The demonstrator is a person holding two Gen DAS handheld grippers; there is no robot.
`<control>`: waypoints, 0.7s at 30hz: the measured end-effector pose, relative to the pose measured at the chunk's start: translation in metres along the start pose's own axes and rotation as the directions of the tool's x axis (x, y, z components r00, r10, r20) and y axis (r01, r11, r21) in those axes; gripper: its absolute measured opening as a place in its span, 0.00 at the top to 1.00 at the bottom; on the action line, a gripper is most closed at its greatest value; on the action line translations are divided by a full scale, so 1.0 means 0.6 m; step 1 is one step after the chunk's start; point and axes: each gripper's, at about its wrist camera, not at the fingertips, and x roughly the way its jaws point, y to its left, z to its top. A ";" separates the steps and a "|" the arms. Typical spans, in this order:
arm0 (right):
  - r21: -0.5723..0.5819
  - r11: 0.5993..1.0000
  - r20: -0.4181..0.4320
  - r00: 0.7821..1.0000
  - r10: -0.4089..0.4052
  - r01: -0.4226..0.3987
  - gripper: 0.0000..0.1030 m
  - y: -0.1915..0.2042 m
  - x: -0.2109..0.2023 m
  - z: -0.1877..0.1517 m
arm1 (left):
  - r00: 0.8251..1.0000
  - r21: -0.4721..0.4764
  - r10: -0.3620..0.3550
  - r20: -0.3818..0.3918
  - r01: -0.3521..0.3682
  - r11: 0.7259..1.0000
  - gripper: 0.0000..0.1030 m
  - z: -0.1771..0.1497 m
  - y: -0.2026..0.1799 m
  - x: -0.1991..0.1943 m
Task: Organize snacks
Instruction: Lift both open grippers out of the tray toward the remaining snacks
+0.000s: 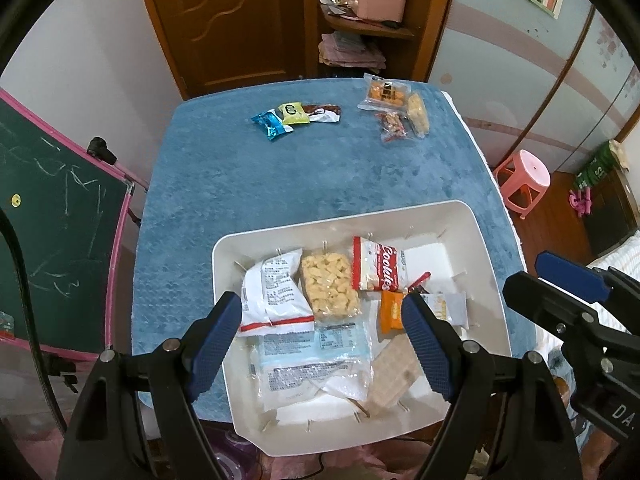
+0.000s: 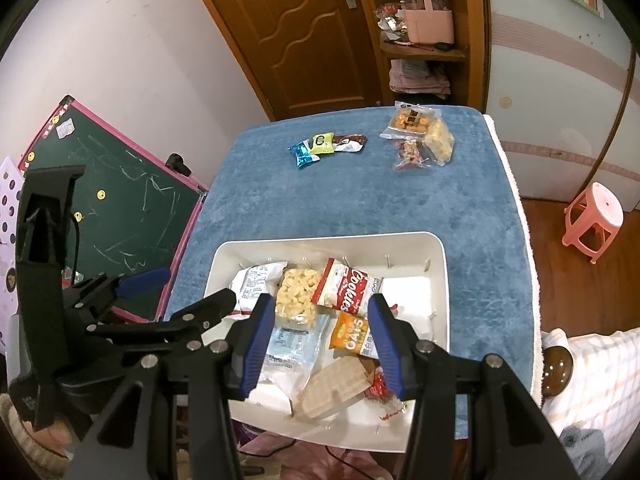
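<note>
A white bin point(image 1: 490, 264) point(image 2: 438, 280) sits at the near edge of the blue-covered table point(image 1: 320, 172) and holds several snack packs: a red Cookies bag point(image 1: 378, 266) point(image 2: 348, 288), a puffed snack bar point(image 1: 330, 286), a white pack point(image 1: 274, 292), an orange oats pack point(image 2: 352, 332), a wafer pack point(image 2: 334, 392). My left gripper point(image 1: 322, 346) is open and empty above the bin. My right gripper point(image 2: 322, 346) is open and empty above the bin's near half. Two small groups of snacks lie at the table's far end: blue, yellow and brown packs point(image 1: 296, 118) point(image 2: 326, 146), and clear packs point(image 1: 396, 110) point(image 2: 420, 136).
A green chalkboard with a pink frame point(image 1: 52, 216) point(image 2: 116, 216) leans left of the table. A pink stool point(image 1: 524, 180) point(image 2: 592, 220) stands on the floor at the right. A wooden door and shelf point(image 1: 360, 20) are behind the table.
</note>
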 end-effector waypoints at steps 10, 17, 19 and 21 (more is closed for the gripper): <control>0.016 1.000 -0.005 1.000 0.000 0.000 0.52 -0.004 0.030 0.040 | 1.000 -0.008 0.007 0.011 -0.007 1.000 0.21 0.052 0.025 0.014; 0.058 0.998 -0.017 1.000 0.004 -0.003 0.52 -0.023 0.060 0.074 | 0.999 -0.019 0.014 0.031 -0.014 1.000 0.21 0.103 0.049 0.031; 0.067 0.998 -0.026 1.000 -0.002 0.003 0.52 -0.027 0.070 0.085 | 0.999 -0.025 0.015 0.032 -0.014 1.000 0.21 0.118 0.061 0.041; 0.076 0.997 -0.037 0.999 -0.001 0.004 0.52 -0.031 0.082 0.096 | 0.999 -0.030 0.017 0.032 -0.016 0.999 0.21 0.131 0.071 0.048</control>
